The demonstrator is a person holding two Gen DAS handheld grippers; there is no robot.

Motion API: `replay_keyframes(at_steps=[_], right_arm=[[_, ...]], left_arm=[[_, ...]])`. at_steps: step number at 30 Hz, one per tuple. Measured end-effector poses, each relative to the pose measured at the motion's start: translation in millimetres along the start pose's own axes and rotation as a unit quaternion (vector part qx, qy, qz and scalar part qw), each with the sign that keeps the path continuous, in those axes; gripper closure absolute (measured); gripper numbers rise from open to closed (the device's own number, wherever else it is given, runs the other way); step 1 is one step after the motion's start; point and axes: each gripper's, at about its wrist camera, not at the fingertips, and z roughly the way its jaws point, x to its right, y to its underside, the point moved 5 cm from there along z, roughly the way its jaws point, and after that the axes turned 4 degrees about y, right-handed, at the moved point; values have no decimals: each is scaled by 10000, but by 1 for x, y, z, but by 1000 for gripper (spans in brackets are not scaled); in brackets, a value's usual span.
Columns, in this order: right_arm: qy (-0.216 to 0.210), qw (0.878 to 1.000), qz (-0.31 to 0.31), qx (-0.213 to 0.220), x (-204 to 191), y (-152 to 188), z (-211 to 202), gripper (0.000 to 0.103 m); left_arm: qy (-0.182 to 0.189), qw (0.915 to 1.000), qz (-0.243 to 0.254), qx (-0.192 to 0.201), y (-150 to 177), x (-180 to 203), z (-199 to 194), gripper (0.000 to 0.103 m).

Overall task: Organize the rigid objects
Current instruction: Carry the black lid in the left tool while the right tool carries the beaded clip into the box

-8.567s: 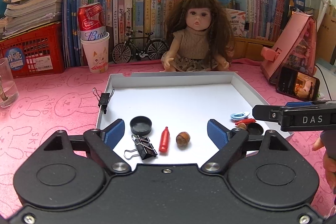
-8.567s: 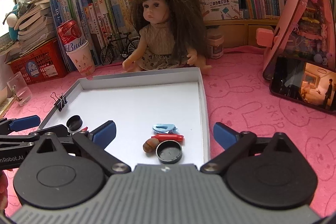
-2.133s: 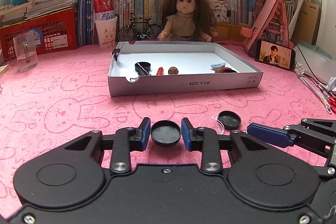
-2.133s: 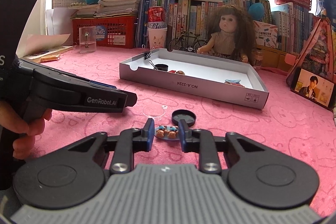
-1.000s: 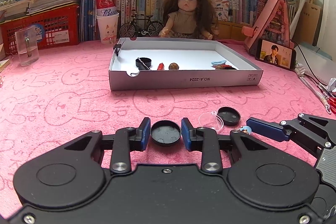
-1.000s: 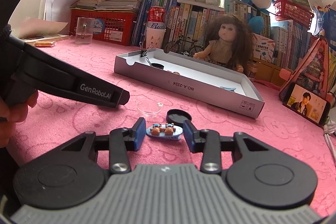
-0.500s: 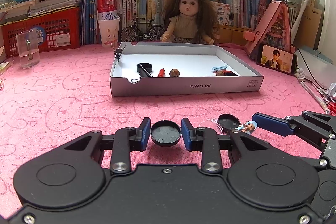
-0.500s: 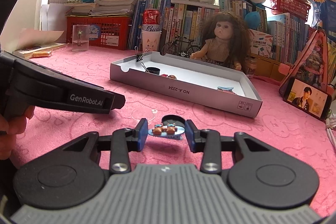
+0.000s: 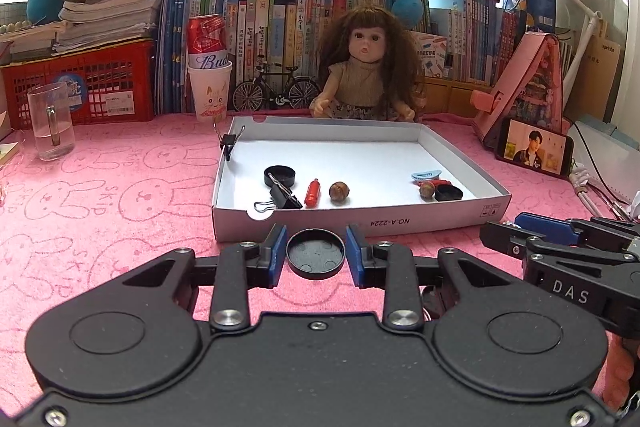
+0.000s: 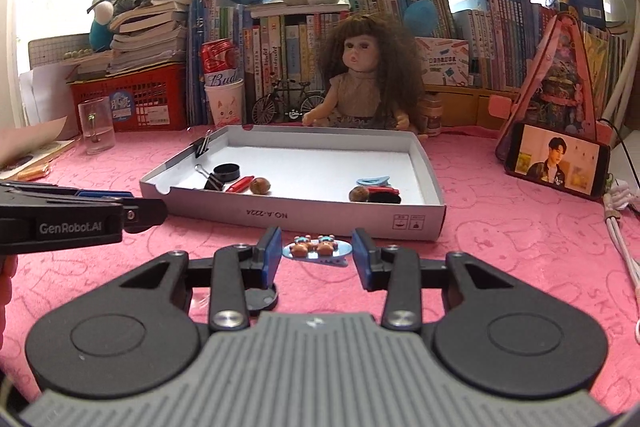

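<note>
My left gripper (image 9: pixel 316 255) is shut on a black round cap (image 9: pixel 315 254), held above the pink cloth just in front of the white tray (image 9: pixel 360 219). My right gripper (image 10: pixel 317 250) is shut on a blue hair clip with two small bears (image 10: pixel 317 247), also just in front of the tray (image 10: pixel 344 219). In the tray's left part lie a black cap (image 9: pixel 280 175), a binder clip (image 9: pixel 282 195), a red toy bottle (image 9: pixel 313 192) and a nut (image 9: pixel 339 191). In its right part lie a blue clip (image 9: pixel 426 174), a nut (image 9: pixel 426 190) and a black cap (image 9: pixel 449 192).
Another black cap (image 10: pixel 261 298) lies on the cloth under the right gripper. A binder clip (image 9: pixel 229 140) is clamped on the tray's left wall. A doll (image 9: pixel 366 67), toy bicycle (image 9: pixel 276 90), cup with can (image 9: pixel 210 83), glass mug (image 9: pixel 51 127), phone (image 9: pixel 534 151) and books stand behind.
Both grippers have risen and moved forward toward the tray, each still holding its object. The black cap and clear lid on the cloth have dropped out of the left view.
</note>
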Motion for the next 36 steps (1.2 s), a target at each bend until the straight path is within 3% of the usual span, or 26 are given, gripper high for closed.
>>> replay_keyframes(at_steps=[9,16,22,27,36], right_arm=[[163,9995,250,50,29,-23,19,59],[115,9987,500,17,45,-40,39,59],[-54,9978,656,-45,57,-56,64,59],[-226,9956,841,-342,66,-70,96,59],[-413,9893,938,-1037,71,-80,153,59]], left_arm=[[-35,9999,-83,131,-28,-8,19,73],[-80,9991,-291,302,-50,-24,39,73],[107,9990,-392,190,-72,-34,68,73],[224,9987,-465,54,-88,-39,101,73],[-64,9985,-467,-279,-92,-51,157,73]])
